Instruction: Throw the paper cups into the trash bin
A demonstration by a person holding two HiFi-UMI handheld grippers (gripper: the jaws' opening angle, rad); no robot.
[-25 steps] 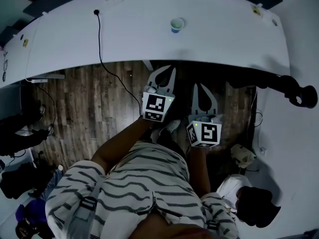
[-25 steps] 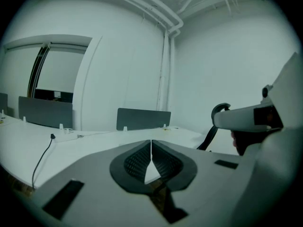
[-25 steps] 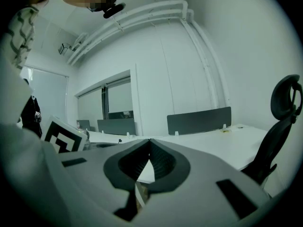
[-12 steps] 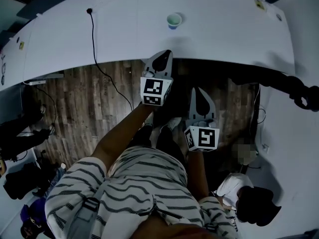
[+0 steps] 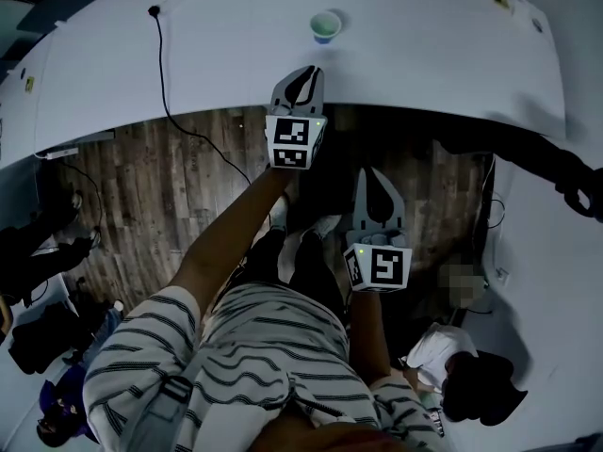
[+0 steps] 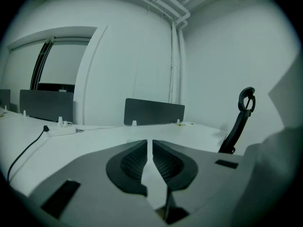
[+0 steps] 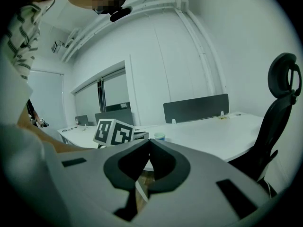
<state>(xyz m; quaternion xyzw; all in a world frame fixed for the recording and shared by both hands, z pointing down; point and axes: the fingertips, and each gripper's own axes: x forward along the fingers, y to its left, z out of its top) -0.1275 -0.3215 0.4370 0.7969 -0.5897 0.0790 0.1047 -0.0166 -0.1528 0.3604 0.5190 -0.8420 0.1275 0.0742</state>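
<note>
Paper cup (image 5: 326, 25) upright on white desk (image 5: 424, 55); wood floor (image 5: 179, 196) below; left gripper (image 5: 299, 81), right gripper (image 5: 376, 185) fingers pressed together, empty

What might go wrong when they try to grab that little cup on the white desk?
1. The left gripper has its jaws shut, and its tip is just short of the paper cup. Unless the jaws open first, it would likely push or tip the cup.
2. The black cable lies on the desk to that gripper's left. A sideways swing might snag it.
</note>
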